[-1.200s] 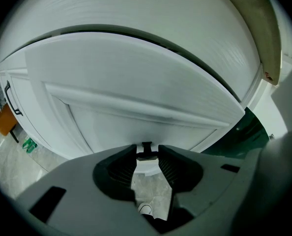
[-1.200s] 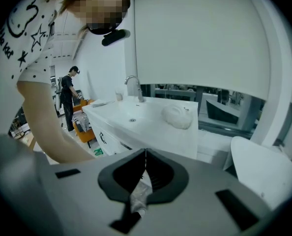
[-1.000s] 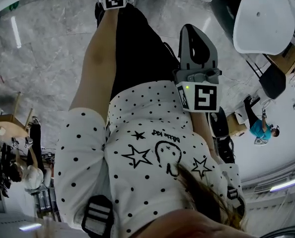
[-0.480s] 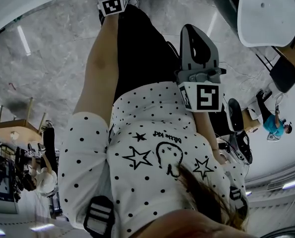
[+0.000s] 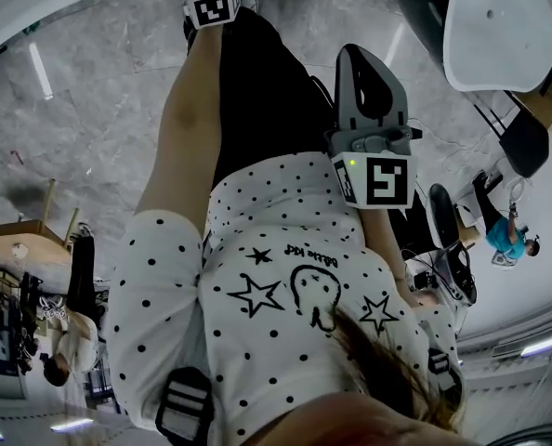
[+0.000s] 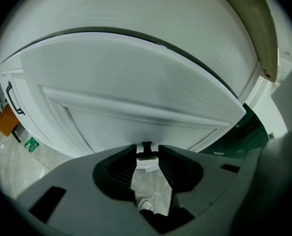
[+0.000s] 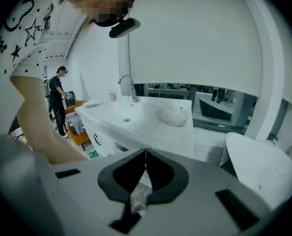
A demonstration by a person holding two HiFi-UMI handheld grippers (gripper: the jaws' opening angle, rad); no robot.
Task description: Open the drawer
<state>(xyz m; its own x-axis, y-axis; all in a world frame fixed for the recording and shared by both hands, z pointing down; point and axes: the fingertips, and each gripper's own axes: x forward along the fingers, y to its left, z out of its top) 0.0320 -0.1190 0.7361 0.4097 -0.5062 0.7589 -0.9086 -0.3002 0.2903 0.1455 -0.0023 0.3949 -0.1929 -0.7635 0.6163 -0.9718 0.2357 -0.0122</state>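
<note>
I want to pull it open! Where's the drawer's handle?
In the left gripper view, the small black drawer handle sits low in the middle, on the white drawer front, pinched between the left gripper's jaw tips.

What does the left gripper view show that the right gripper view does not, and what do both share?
Only the left gripper view: the white drawer front up close, with its small dark handle between the jaws of the left gripper, which close on it. Only the right gripper view: the sink, its faucet, a standing person, and the right gripper, jaws together and empty. Both: the cabinet's black door handle and a green object below it.
</note>
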